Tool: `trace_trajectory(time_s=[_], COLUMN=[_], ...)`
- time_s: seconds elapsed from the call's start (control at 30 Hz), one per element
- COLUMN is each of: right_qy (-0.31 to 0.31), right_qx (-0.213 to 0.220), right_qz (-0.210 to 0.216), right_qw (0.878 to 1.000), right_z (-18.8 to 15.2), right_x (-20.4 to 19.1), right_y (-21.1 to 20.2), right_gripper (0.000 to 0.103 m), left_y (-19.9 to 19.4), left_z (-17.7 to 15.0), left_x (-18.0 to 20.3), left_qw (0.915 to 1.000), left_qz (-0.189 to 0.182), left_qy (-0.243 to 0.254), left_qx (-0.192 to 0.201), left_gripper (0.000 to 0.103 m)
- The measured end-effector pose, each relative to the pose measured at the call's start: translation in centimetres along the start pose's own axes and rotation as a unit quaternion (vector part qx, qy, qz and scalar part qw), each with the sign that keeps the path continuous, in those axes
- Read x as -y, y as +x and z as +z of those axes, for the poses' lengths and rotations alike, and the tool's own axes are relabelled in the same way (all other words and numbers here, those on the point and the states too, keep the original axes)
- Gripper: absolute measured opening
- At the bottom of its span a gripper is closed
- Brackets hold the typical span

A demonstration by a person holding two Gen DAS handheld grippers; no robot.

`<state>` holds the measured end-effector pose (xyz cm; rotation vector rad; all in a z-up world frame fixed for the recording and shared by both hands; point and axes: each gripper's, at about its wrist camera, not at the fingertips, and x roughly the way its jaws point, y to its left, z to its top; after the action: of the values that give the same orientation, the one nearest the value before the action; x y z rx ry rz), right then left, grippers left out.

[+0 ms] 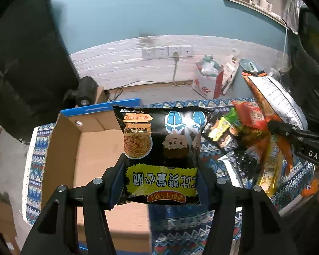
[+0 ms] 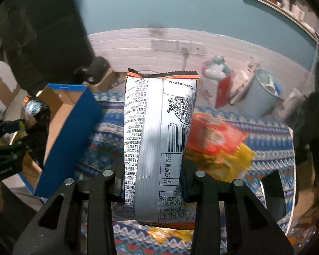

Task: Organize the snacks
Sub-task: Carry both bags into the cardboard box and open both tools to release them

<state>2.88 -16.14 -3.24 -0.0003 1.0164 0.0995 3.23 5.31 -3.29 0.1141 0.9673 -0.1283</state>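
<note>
My left gripper (image 1: 160, 180) is shut on a black noodle-snack bag (image 1: 159, 146) with a yellow label, held at the right edge of an open cardboard box (image 1: 91, 148). My right gripper (image 2: 152, 182) is shut on a silver-backed snack bag (image 2: 157, 131) with orange ends, held upright above the patterned cloth. In the left wrist view that silver bag (image 1: 274, 97) and the right gripper (image 1: 287, 129) show at the right, above a pile of snack packets (image 1: 244, 131). In the right wrist view the left gripper (image 2: 21, 129) and black bag (image 2: 37, 119) show at the left over the box (image 2: 68, 136).
A patterned cloth (image 1: 180, 225) covers the table. Red and yellow packets (image 2: 217, 144) lie behind the silver bag. Beyond the table stand a white-red carton (image 1: 208, 78), a pale bucket (image 2: 263, 93) and a black camera (image 1: 85, 91). Wall sockets (image 1: 165, 52) sit behind.
</note>
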Motion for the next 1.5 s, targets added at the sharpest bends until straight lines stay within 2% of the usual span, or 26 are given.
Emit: trace_trajectory(time_s=[0.43,0.83,1.2,1.33,1.5], right_qy=[-0.053,-0.09,-0.106,-0.112,-0.124], right_qx=[-0.005,-0.034,-0.065,-0.074,-0.084], right_qz=[0.04,0.073,0.102,0.109,0.114], right_qw=[0.998,0.993,0.987,0.985,0.982], right_z=[4.2,5.9,6.1,5.8,5.6], right_x=[-9.1,-16.1,-21.2,-22.2,-23.1], right_y=[2.8,6.6,9.5,10.2,11.0], right_gripper=[0.035,0.035,0.035,0.035,0.035], left_y=[0.1,1.4,3.9,3.7,2.9], left_z=[-1.3,-3.4,-5.3,-5.5,-5.3], left_x=[-6.1,-12.1,-15.9,-16.4,-16.7], left_qw=[0.9988,0.9943,0.9854,0.9834,0.9833], left_qz=[0.024,0.049,0.089,0.107,0.114], left_qy=[-0.042,-0.093,-0.125,-0.126,-0.124], left_qx=[0.001,-0.019,-0.073,-0.076,-0.069], left_gripper=[0.059,0.059,0.06,0.075,0.075])
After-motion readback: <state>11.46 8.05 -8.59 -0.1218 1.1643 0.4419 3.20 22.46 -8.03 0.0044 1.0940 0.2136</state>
